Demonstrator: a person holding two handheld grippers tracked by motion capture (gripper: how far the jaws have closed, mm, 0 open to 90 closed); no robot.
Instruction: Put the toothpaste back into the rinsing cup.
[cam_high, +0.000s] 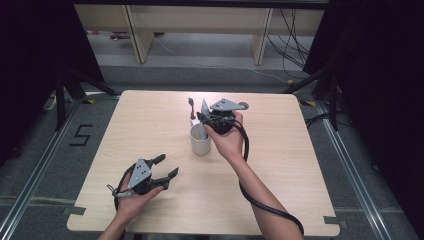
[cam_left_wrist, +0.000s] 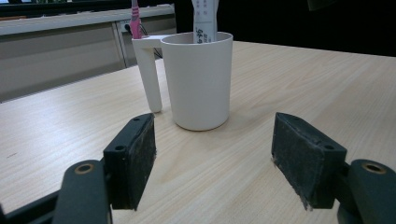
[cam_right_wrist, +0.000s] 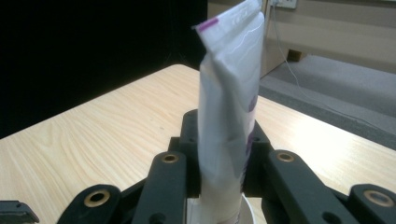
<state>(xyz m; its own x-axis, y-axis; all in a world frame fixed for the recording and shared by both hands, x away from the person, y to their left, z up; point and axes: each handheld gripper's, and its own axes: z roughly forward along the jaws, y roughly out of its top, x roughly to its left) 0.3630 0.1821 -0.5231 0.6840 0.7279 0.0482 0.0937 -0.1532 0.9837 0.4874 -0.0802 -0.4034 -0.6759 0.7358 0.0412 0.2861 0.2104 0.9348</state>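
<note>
From above, a white cup (cam_high: 200, 140) stands near the middle of the light wooden counter (cam_high: 280, 165), slightly toward its far edge. The right tongs (cam_high: 204, 119) hang directly over it, clamped on a white toothpaste tube (cam_high: 204, 107) whose long axis stands upright, its lower end at the cup's mouth. The left tongs (cam_high: 165, 167) rest wide apart near the counter's near left corner. In the left gripper view, the cup (cam_left_wrist: 201, 84) sits ahead between the spread jaws, with a pink toothbrush (cam_left_wrist: 135, 21) behind its handle. In the right gripper view, the tube (cam_right_wrist: 229, 112) rises vertically, pinched between closed jaws.
</note>
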